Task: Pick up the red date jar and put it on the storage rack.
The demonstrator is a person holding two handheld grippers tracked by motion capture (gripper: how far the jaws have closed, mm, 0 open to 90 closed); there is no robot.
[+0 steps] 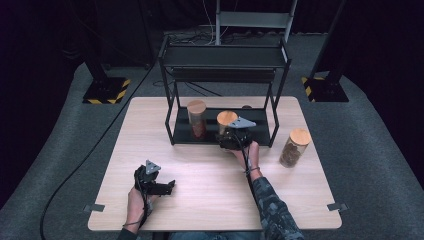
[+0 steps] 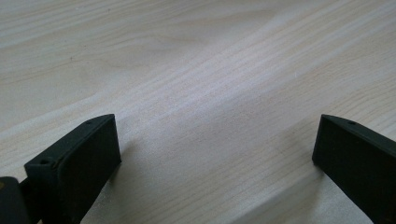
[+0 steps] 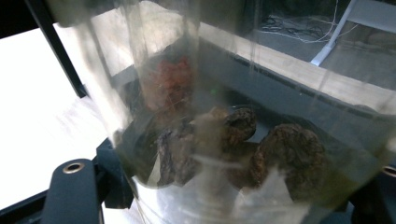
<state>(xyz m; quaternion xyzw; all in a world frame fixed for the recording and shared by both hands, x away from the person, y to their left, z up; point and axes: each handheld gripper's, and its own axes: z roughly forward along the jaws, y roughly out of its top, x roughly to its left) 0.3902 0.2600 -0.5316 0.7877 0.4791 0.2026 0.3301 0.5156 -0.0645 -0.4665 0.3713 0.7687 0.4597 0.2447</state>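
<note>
My right gripper (image 1: 227,133) is shut on a clear glass jar (image 1: 226,121) with a round wooden lid, at the front edge of the black rack's lower shelf (image 1: 257,131). In the right gripper view the jar (image 3: 243,140) stands close between the jaws of the right gripper (image 3: 229,191) and holds dark brown dried pieces. My left gripper (image 1: 170,186) rests low over the wooden table (image 1: 200,165) at the front left, pointing right. In its own view the left gripper (image 2: 217,144) is open, with bare wood between its jaws.
A second lidded jar (image 1: 196,119) with reddish contents stands on the lower shelf at the left; it shows through the glass (image 3: 170,81). A third jar (image 1: 295,147) with brown contents stands on the table right of the rack. The rack's top shelf (image 1: 225,57) overhangs the lower one.
</note>
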